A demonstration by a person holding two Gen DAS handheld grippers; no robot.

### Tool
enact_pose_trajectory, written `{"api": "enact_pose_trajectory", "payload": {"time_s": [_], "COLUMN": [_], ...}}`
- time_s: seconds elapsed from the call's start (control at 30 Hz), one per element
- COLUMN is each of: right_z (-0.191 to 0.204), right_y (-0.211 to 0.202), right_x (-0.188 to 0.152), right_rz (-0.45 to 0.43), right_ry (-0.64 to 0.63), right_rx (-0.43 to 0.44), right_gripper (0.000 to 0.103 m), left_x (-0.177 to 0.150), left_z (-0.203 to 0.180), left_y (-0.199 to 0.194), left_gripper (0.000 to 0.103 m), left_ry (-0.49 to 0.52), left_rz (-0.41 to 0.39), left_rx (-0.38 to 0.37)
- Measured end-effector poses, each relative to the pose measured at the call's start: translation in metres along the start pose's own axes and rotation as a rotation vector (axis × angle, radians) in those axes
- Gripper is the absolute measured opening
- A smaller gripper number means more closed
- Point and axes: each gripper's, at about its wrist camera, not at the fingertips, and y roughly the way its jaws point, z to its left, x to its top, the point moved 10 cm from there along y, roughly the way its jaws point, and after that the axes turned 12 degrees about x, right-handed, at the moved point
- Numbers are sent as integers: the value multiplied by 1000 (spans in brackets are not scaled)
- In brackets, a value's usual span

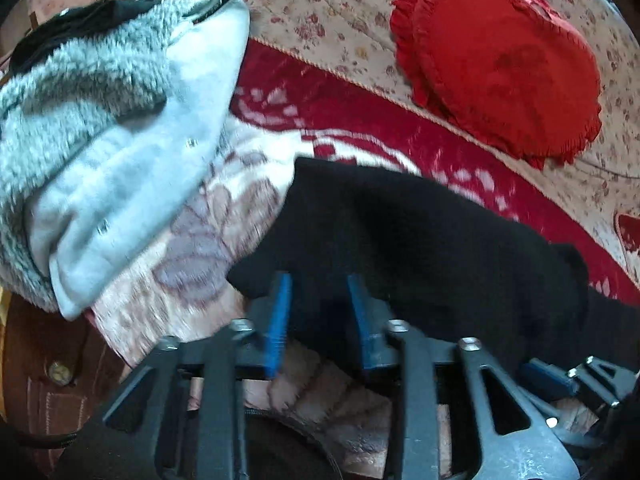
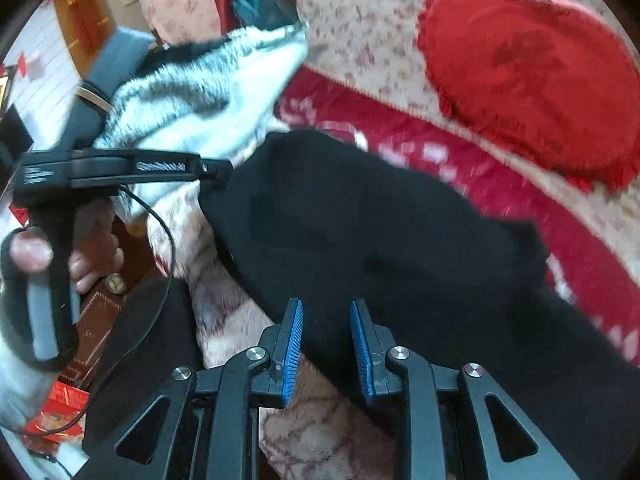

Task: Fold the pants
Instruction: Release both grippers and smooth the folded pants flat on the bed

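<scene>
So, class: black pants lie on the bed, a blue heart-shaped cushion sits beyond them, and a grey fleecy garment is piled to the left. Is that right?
Not quite. The heart-shaped cushion is red, not blue; both wrist views show it. The rest holds: black pants on the bed, grey fleecy garment piled to the left.

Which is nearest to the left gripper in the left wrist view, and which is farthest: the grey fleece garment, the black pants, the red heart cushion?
1. Black pants: directly at the left gripper, between its fingers.
2. Grey fleece garment: farther, up on the left.
3. Red heart cushion: farthest, at the upper right on the floral cover.
</scene>
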Motion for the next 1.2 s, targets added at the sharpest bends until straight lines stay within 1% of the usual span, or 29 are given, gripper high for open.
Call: {"api": "enact_pose_trajectory", "payload": {"time_s": [0.03, 0.1, 0.17, 0.23, 0.37, 0.53, 0.6, 0.7, 0.83, 0.87, 0.9, 0.93, 1.03, 1.1, 1.2], "right_z": [0, 3, 6, 4, -10, -52, -68, -93, -126, -132, -135, -135, -136, -139, -146], "right_y": [8, 10, 7, -1, -29, -75, -89, -113, -138, -141, -143, -147, -158, -169, -190], "right_x": [-8, -11, -14, -14, -16, -27, -32, -46, -75, -82, -88, -92, -101, -108, -119], "right_rz": [21, 16, 25, 22, -29, -106, -124, -141, -139, -138, -146, -173, -201, -217, -252], "right_ry": [20, 16, 16, 25, 42, 131, 167, 210, 277, 297, 315, 328, 359, 374, 417], "right_rx": [11, 17, 31, 33, -16, -111, -146, -209, -283, -281, -259, -227, -180, -185, -191], "right_gripper": [24, 24, 24, 24, 24, 24, 24, 24, 24, 24, 24, 24, 24, 24, 24], "left_x": [-6, -13, -14, -13, -12, -10, -10, -14, -22, -26, -30, -34, -48, -56, -62], "left_z": [-1, -4, -6, -7, -8, -24, -36, -60, -97, -111, -121, -132, -172, -194, -225], "left_y": [3, 11, 9, 5, -8, -31, -39, -50, -58, -58, -59, -59, -60, -62, -70], "left_gripper": [42, 43, 44, 43, 43, 44, 44, 44, 44, 44, 44, 44, 44, 44, 44], "left_ry": [3, 17, 27, 35, 27, 38, 54, 80, 129, 150, 167, 185, 244, 279, 349], "left_rz": [4, -3, -28, -31, -39, -71, -78, -82, -72, -64, -57, -48, -17, -10, -23], "left_rx": [11, 43, 73, 83, 73, 42, 26, -8, -59, -82, -99, -116, -177, -203, -220]}}
